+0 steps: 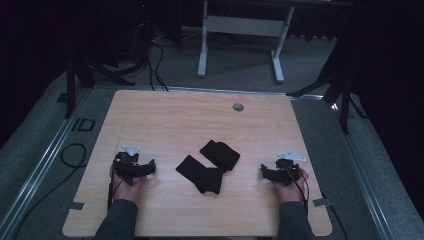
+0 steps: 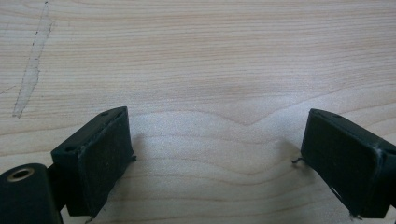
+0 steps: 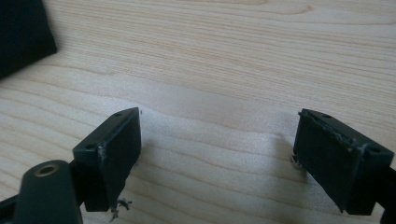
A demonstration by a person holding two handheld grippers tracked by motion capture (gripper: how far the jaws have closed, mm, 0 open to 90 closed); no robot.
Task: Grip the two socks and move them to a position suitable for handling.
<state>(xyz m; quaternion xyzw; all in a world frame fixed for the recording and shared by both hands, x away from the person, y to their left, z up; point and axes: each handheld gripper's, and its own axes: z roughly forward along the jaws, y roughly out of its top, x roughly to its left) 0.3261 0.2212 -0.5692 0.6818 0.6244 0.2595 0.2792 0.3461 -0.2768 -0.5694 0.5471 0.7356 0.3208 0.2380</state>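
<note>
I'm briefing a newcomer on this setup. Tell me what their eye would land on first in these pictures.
First, the black cloth pieces lying overlapped at the middle of the light wooden table, dark against pale wood. Next, the two hand-held grippers flanking them: the left gripper and the right gripper, both resting on the tabletop, jaws wide apart and pointing inward, holding nothing.

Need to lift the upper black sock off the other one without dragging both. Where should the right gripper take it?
Probably by the free far end of the upper black fabric sock, coming in from the right gripper's side. That end lies flat on the light wooden table, clear of the lower black sock; nearer, the two overlap. Both grippers stand open, so low, level fingers could pinch its edge.
</note>
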